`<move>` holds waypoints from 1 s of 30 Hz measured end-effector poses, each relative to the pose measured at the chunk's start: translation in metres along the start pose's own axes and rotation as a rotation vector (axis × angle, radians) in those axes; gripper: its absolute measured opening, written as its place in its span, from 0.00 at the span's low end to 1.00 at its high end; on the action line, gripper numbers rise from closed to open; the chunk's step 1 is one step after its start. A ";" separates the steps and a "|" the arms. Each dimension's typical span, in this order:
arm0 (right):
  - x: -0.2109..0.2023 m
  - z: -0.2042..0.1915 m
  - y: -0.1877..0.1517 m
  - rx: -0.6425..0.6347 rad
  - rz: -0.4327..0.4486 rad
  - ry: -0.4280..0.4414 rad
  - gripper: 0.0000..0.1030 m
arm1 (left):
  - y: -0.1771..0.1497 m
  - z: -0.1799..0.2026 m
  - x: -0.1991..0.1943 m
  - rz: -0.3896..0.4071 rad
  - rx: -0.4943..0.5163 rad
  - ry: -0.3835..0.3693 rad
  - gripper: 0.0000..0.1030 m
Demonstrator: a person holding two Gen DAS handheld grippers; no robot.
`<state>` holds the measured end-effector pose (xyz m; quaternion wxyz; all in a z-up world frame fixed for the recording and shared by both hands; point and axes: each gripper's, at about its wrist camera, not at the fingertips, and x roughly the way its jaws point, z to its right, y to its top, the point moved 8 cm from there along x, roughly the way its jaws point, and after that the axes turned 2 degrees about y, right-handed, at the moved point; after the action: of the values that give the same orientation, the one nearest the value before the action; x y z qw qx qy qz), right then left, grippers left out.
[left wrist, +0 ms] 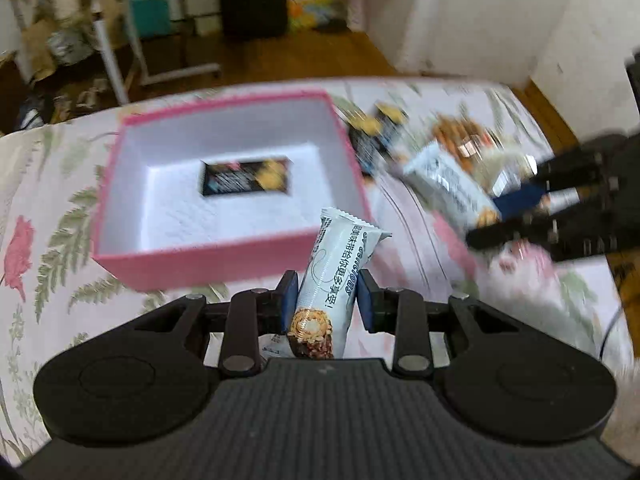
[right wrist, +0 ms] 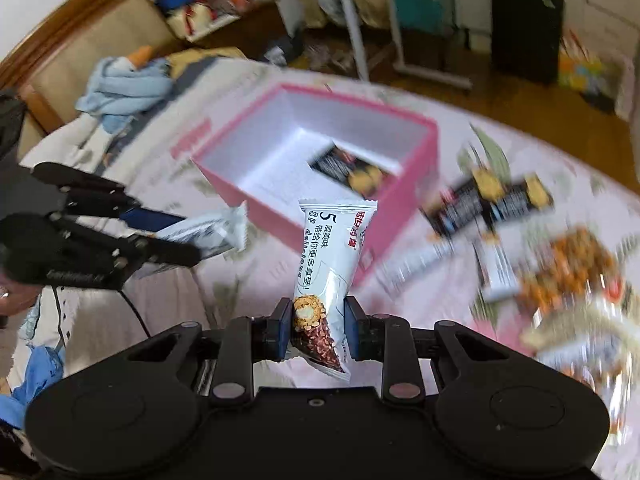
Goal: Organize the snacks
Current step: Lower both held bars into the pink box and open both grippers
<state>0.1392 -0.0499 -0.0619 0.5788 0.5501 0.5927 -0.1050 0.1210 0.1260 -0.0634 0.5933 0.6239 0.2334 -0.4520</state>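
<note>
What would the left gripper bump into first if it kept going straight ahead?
Probably the near wall of the pink box, just ahead of the left gripper and its white snack bar; depth is hard to judge.

Glossy white foil snack wrapper (left wrist: 334, 280) at lower centre, matt pink cardboard box (left wrist: 224, 184) with white textured lining, floral cotton bedsheet (left wrist: 48, 208), polished wood floor (left wrist: 280, 56) upper frame

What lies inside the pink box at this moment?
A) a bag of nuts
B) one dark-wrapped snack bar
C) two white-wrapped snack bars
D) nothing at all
B: a single dark-wrapped snack bar lies on the white floor of the pink box, while each white-wrapped snack bar is held outside it, one in the left hand-held gripper and one in the right hand-held gripper.
</note>
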 end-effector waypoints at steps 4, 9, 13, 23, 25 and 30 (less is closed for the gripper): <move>0.036 -0.007 0.036 -0.063 0.006 -0.014 0.31 | 0.034 -0.035 0.019 0.041 -0.128 0.003 0.30; 0.099 0.006 0.077 -0.185 -0.055 -0.168 0.31 | 0.066 -0.075 0.081 0.040 -0.320 -0.015 0.29; 0.143 0.031 0.098 -0.227 -0.130 -0.228 0.30 | 0.075 -0.097 0.136 0.001 -0.435 -0.018 0.29; 0.210 0.049 0.110 -0.274 -0.231 -0.315 0.31 | 0.078 -0.120 0.215 -0.053 -0.625 -0.021 0.30; 0.207 0.048 0.109 -0.291 -0.203 -0.327 0.37 | 0.078 -0.118 0.216 -0.055 -0.626 -0.033 0.33; 0.161 0.042 0.101 -0.257 -0.075 -0.234 0.46 | 0.071 -0.113 0.197 -0.049 -0.559 -0.036 0.37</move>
<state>0.2853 0.0407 -0.1520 0.7051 0.4331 0.5499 -0.1132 0.3074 0.1724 -0.2043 0.7353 0.4223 0.3534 -0.3952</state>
